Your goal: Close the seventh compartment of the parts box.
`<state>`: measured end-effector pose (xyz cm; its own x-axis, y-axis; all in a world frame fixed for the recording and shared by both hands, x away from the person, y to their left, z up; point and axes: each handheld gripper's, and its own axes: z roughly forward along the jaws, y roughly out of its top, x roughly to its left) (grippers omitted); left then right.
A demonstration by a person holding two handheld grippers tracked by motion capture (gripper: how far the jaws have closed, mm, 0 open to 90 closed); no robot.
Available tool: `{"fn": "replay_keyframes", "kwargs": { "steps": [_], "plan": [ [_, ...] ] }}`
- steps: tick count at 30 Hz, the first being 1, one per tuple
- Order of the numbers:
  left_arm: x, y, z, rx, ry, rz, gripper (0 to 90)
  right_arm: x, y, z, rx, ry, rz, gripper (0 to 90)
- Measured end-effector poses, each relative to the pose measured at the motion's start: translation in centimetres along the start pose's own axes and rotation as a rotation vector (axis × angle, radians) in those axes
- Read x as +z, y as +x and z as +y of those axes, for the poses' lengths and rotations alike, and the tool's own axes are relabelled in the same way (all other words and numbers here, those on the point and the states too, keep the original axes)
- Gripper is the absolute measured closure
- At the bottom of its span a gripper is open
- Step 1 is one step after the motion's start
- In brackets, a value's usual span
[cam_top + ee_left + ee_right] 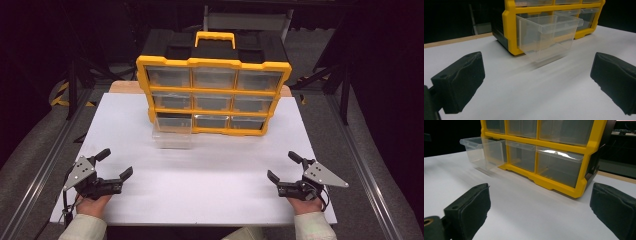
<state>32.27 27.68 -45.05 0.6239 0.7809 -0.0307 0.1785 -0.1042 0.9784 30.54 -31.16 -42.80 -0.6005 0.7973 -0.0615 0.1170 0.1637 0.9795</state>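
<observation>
Yellow-framed cabinet (214,95) stands at the board's (200,195) far edge, its clear plastic drawer (172,134) protruding. Left gripper (114,165) and right gripper (281,166) are released, empty.

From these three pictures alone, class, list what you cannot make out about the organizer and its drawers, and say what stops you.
1. Drawer contents: the organizer has closed drawers too small and glary in the high view, dim in both gripper views.
2. The pulled-out drawer: looks empty, but the clear plastic is blurred in the left gripper view.
3. Top row: cut off by the upper edge in both gripper views.
4. Organizer's back: hidden behind its own body.
</observation>
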Motion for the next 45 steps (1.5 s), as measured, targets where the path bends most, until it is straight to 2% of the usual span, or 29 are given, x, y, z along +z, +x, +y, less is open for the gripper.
{"fn": "replay_keyframes", "kwargs": {
  "steps": [9,12,29,35,41,44,45],
  "plan": [
    [0.0,0.1,-0.2,-0.021,-0.027,-0.028,0.0,0.0,-0.1,0.0,-0.003,-0.007,-0.005,3.7],
    [-0.1,0.2,-0.3,-0.031,-0.028,-0.026,0.0,0.1,-0.1,0.0,-0.004,-0.007,0.0,3.7],
    [-0.1,0.3,-0.1,-0.025,-0.022,-0.011,0.0,0.1,-0.2,-0.1,0.005,-0.005,0.003,3.7],
    [0.0,0.4,0.4,-0.026,-0.027,-0.012,0.1,0.1,-0.3,-0.1,0.008,-0.005,0.007,3.7],
    [-0.4,0.6,1.3,-0.023,-0.059,0.008,0.9,0.2,-0.2,-0.2,0.009,-0.001,0.006,3.7],
    [-0.6,0.7,1.5,-0.026,-0.068,0.001,2.1,0.3,-0.2,-0.2,0.011,0.0,0.007,3.7],
    [-0.7,0.6,1.7,-0.021,-0.07,0.018,2.1,0.3,-0.2,-0.2,0.012,0.001,0.007,3.7]
  ]
}}
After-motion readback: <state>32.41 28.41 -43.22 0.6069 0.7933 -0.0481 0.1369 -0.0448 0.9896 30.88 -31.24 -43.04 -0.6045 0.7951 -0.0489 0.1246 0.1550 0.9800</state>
